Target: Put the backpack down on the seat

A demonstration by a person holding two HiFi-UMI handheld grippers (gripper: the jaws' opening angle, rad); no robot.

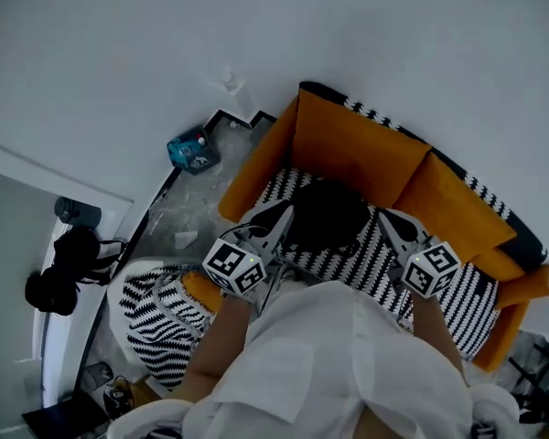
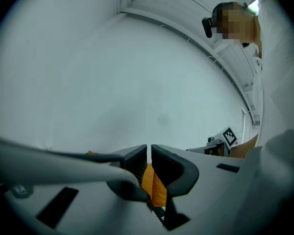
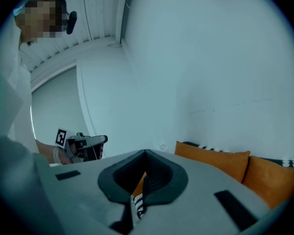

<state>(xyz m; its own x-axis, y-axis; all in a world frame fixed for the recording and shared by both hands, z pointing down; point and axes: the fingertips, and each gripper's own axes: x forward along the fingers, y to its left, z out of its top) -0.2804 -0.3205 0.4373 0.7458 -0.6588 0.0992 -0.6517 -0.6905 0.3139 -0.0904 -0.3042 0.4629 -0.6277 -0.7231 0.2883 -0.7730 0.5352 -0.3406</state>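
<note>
A black backpack [image 1: 326, 214] lies on the black-and-white patterned seat [image 1: 366, 263] of an orange-cushioned sofa [image 1: 357, 154]. My left gripper [image 1: 280, 219] sits at the backpack's left edge; whether it touches the bag I cannot tell. In the left gripper view its jaws [image 2: 148, 153] are shut with nothing between them, and orange cushion shows below. My right gripper [image 1: 390, 225] hovers just right of the backpack, apart from it. Its jaws [image 3: 145, 156] are shut and empty, aimed at the white wall above the orange back cushions [image 3: 213, 161].
A zebra-patterned pouf [image 1: 156, 318] stands left of the sofa. On the floor by the wall lies a blue container [image 1: 189, 150]. Black gear [image 1: 69, 268] hangs at the far left. The person's white shirt [image 1: 320, 364] fills the lower middle.
</note>
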